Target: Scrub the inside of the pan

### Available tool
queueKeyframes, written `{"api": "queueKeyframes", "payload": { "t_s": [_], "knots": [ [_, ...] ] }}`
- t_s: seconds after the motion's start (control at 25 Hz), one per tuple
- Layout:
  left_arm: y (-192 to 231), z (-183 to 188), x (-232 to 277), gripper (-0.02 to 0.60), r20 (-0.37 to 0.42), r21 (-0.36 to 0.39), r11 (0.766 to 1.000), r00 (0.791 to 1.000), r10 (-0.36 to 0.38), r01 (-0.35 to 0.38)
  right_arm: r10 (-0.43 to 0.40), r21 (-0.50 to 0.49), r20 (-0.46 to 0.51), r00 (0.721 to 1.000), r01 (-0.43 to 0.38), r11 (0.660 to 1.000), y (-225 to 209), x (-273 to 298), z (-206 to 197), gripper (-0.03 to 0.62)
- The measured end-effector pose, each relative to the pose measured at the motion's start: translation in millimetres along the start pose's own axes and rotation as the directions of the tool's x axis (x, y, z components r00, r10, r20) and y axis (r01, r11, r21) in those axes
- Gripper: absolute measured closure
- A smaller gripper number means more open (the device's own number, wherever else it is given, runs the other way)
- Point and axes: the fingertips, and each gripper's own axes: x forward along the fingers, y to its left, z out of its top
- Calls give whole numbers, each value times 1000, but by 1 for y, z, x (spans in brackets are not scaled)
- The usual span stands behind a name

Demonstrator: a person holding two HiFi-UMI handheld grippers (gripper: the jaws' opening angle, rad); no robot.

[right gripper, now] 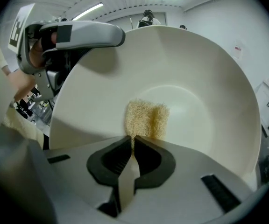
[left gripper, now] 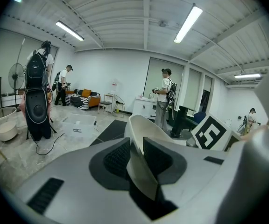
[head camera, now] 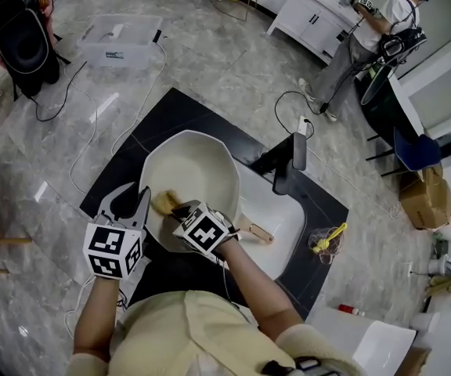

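Left gripper view: the left gripper [left gripper: 135, 149] clamps the pan [left gripper: 143, 126] rim. Right gripper view (pan interior visible here): the right gripper [right gripper: 131, 146] pinches a sponge [right gripper: 146, 119].

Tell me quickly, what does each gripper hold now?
Left gripper: closed on the rim of the pan.
Right gripper: closed on the yellow sponge, inside the pan.

The head view looked steeply down on the pan [head camera: 198, 171]; the left gripper view faced outward along its rim, the right gripper view closely into it.
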Motion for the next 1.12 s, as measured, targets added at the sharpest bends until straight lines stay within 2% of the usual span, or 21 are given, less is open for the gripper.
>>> {"api": "queueKeyframes", "payload": {
  "t_s": [0.28, 0.52, 0.68, 0.84, 1.12],
  "knots": [
    [-2, -2, -4, 500, 2, 21, 1000, 1000, 5, -5, 199, 3, -67, 978, -199, 980, 29, -3, -13, 562],
    [-4, 0, -10, 500, 7, 29, 1000, 1000, 1, -2, 327, 101, -23, 945, -323, 941, 41, -16, -8, 562],
    [0, 4, -22, 500, 38, 34, 999, 999, 24, -26, 373, 109, 16, 928, -373, 922, 52, -26, -2, 562],
    [6, 9, -32, 500, 63, 31, 999, 997, 40, -42, 384, 101, 43, 922, -387, 917, 60, -35, 0, 562],
    [6, 17, -44, 500, 78, 17, 999, 996, 34, -35, 386, 145, 175, 906, -411, 900, 64, -57, 17, 562]
  ]
}}
